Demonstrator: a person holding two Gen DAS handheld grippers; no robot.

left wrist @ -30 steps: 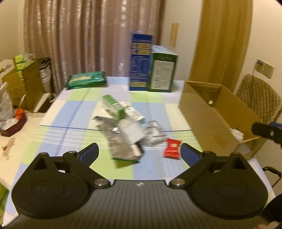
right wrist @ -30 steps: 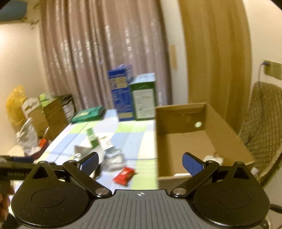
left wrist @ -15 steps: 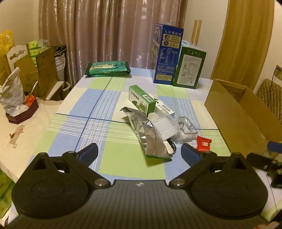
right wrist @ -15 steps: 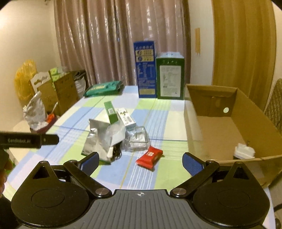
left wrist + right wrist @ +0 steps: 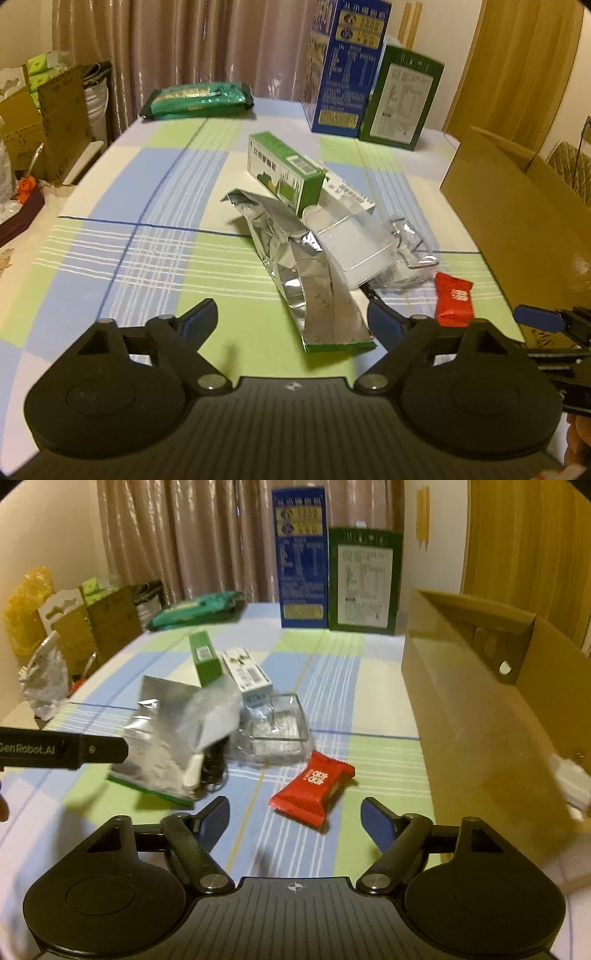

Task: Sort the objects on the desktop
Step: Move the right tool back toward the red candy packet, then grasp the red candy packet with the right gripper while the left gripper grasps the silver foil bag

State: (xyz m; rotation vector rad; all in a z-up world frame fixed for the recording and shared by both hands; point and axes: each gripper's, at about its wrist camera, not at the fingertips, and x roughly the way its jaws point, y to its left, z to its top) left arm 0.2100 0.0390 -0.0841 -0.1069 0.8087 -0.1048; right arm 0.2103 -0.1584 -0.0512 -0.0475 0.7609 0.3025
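A pile lies mid-table: a silver foil bag [image 5: 306,280], a green box [image 5: 284,173], a white box [image 5: 347,192], a clear plastic tray [image 5: 406,240] and a red snack packet [image 5: 452,299]. My left gripper [image 5: 291,321] hovers low over the cloth, its jaws closing; the foil bag's near end lies between the fingers, untouched by the pads. My right gripper [image 5: 295,814] sits just behind the red snack packet [image 5: 314,786], its jaws closing too, nothing pressed between them. A finger of the left gripper [image 5: 62,751] shows at the left.
An open cardboard box [image 5: 480,709] stands on the right with a white item inside. A blue carton [image 5: 301,554], a green carton [image 5: 364,579] and a green wipes pack [image 5: 195,609] line the far edge. Boxes and bags crowd the floor at the left.
Both grippers have come down and forward toward the pile, which now looms larger. The fingers of each stand closer together than before.
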